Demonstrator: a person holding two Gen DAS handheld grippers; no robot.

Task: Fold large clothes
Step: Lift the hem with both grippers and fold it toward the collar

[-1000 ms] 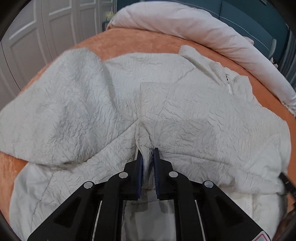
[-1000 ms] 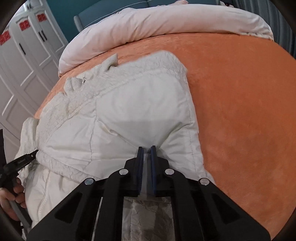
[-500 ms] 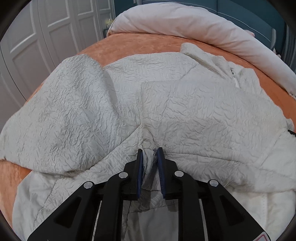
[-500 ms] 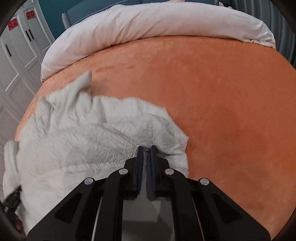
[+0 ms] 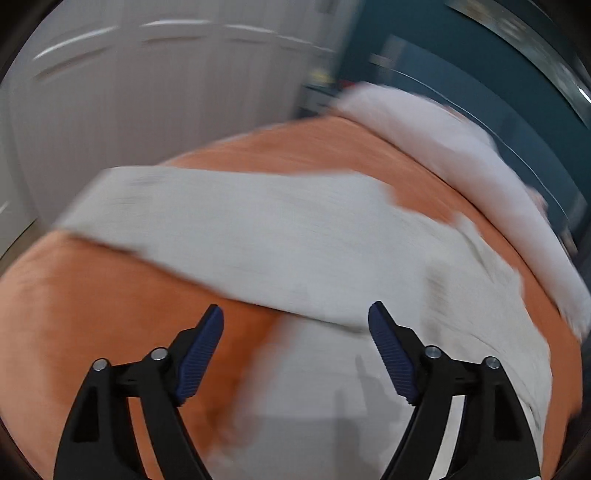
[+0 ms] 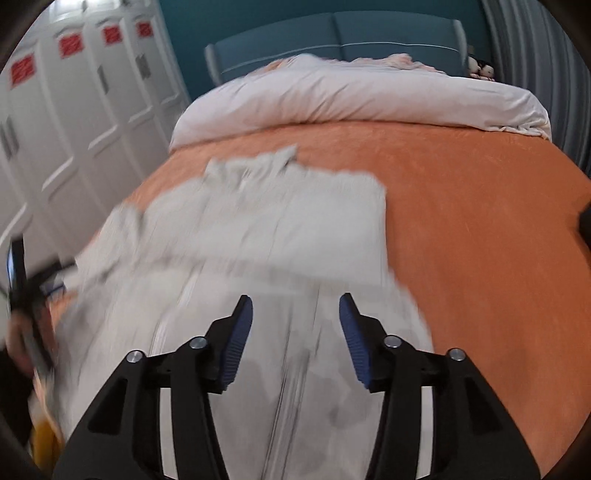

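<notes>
A large off-white crinkled jacket (image 5: 295,240) lies on the orange bedspread (image 5: 92,295), with a folded band of cloth lying across its upper part. It also shows in the right wrist view (image 6: 288,229). My left gripper (image 5: 295,325) is open and empty, above the jacket's near left edge. My right gripper (image 6: 295,314) is open and empty, above the jacket's lower part. Both views are motion-blurred. The left gripper and the hand holding it show at the left edge of the right wrist view (image 6: 26,288).
A rolled white duvet (image 6: 351,92) lies across the head of the bed, against a teal headboard (image 6: 332,33). White wardrobe doors (image 6: 74,110) stand along the left side. Bare orange bedspread (image 6: 480,240) lies right of the jacket.
Both grippers have opened and let go of the jacket cloth. Both have pulled back and up from it. The jacket now lies folded over on the bed.
</notes>
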